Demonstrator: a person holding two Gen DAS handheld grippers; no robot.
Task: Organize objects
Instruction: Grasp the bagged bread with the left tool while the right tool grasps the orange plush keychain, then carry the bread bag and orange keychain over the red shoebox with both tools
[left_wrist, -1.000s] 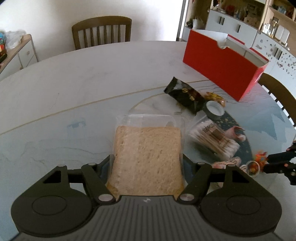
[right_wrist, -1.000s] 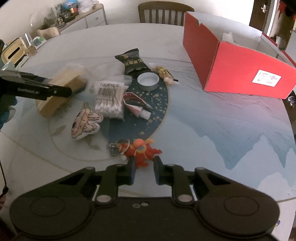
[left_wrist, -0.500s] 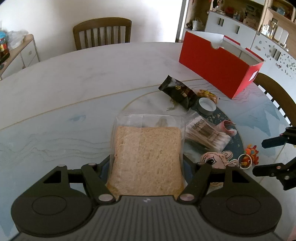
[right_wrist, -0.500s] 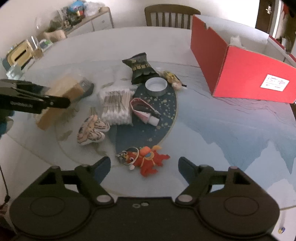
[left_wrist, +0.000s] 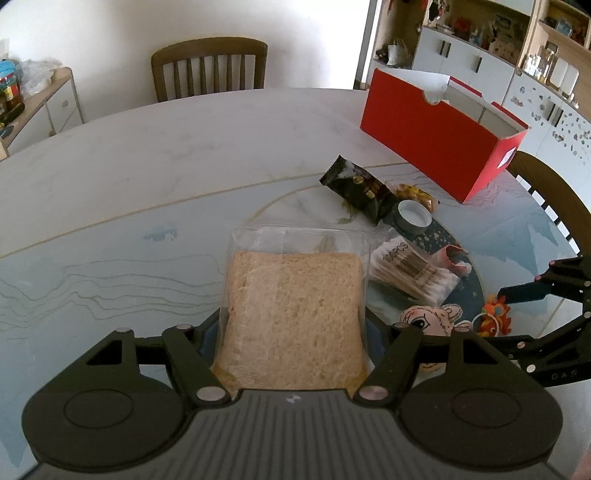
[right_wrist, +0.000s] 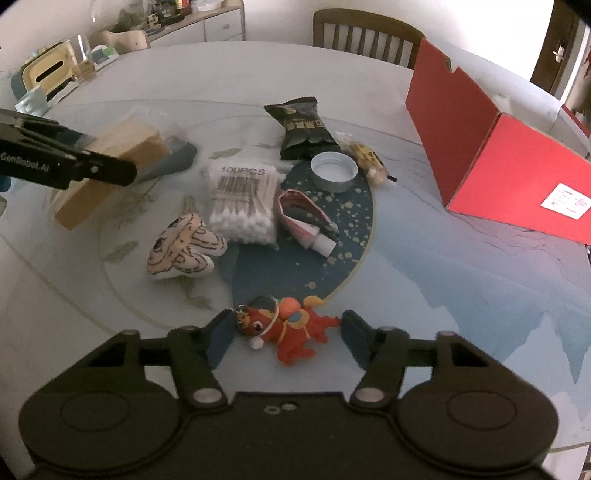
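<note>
My left gripper (left_wrist: 291, 326) is shut on a slice of bread in a clear wrapper (left_wrist: 291, 317), held just above the table. In the right wrist view the same bread (right_wrist: 122, 147) shows at the left between the left gripper's black fingers (right_wrist: 99, 168). My right gripper (right_wrist: 286, 330) points down at a red and orange toy keychain (right_wrist: 288, 328) lying on the table. Its jaws are closing, with the toy between them and small gaps still showing at the pads. A red open box (right_wrist: 517, 177) stands at the far right.
Near the table's middle lie a pack of cotton swabs (right_wrist: 242, 199), a flat plush (right_wrist: 181, 247), a black snack packet (right_wrist: 303, 129), a metal lid (right_wrist: 334, 171), a pink tube (right_wrist: 306, 221) and a small yellow snack (right_wrist: 365, 158). Chairs stand at the far edge.
The right gripper went from shut to wide open, came down around the red toy, and its fingers have since narrowed towards it. The left gripper keeps the bread, barely moved.
</note>
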